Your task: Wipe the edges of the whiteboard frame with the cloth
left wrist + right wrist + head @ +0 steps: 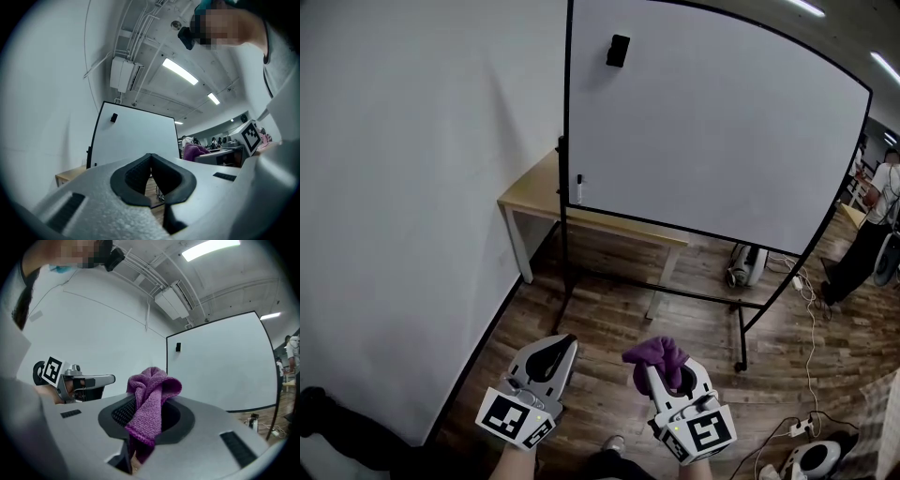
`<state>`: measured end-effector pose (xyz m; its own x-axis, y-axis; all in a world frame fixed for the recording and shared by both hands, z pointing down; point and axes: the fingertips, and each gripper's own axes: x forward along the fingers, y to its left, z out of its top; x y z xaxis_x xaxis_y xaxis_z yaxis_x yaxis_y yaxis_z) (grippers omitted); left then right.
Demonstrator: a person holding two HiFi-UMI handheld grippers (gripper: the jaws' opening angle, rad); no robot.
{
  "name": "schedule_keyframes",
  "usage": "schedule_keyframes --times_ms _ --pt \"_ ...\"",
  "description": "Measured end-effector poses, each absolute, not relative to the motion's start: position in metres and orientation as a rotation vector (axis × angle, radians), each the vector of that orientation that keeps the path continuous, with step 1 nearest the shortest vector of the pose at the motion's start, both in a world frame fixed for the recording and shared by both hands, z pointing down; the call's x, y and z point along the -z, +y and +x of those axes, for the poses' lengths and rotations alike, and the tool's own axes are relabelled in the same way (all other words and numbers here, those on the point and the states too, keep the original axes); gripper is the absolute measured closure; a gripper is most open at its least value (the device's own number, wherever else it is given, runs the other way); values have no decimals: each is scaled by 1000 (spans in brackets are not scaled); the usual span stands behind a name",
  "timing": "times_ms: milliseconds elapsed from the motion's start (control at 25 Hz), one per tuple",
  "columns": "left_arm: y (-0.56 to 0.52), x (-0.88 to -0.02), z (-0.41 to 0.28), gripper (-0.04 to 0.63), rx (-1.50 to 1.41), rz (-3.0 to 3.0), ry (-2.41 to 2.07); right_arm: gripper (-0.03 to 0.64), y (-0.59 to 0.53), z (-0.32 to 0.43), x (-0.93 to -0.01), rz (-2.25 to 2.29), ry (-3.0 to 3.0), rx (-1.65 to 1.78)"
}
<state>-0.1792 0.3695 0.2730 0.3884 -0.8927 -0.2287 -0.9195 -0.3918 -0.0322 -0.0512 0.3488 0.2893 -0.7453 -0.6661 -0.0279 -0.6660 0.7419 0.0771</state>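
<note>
Fingers of the right gripper (145, 416) squeeze a soft purple cloth (152, 385). Left gripper (151, 159) fingers touch each other, well apart from the thin black whiteboard frame (566, 141).

The whiteboard (712, 141) is running off the head view's top edge and hiding much of the wooden table (530, 190) behind it. The lower end of the cloth (151, 397) is disappearing between the jaws of the right gripper (146, 417).

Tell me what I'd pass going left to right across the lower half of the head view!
left gripper → purple cloth → white cable on the floor → person at the right edge
</note>
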Motion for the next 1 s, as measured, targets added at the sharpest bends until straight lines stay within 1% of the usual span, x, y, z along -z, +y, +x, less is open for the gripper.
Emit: schedule_keyframes --times_ms 440,1000 --pt "269 -265 -152 578 -285 -2457 1640 540 246 -23 -288 1101 -2943 142" --pt "201 -274 -141 578 -267 -2496 1617 540 183 -9 -299 1146 -2932 93"
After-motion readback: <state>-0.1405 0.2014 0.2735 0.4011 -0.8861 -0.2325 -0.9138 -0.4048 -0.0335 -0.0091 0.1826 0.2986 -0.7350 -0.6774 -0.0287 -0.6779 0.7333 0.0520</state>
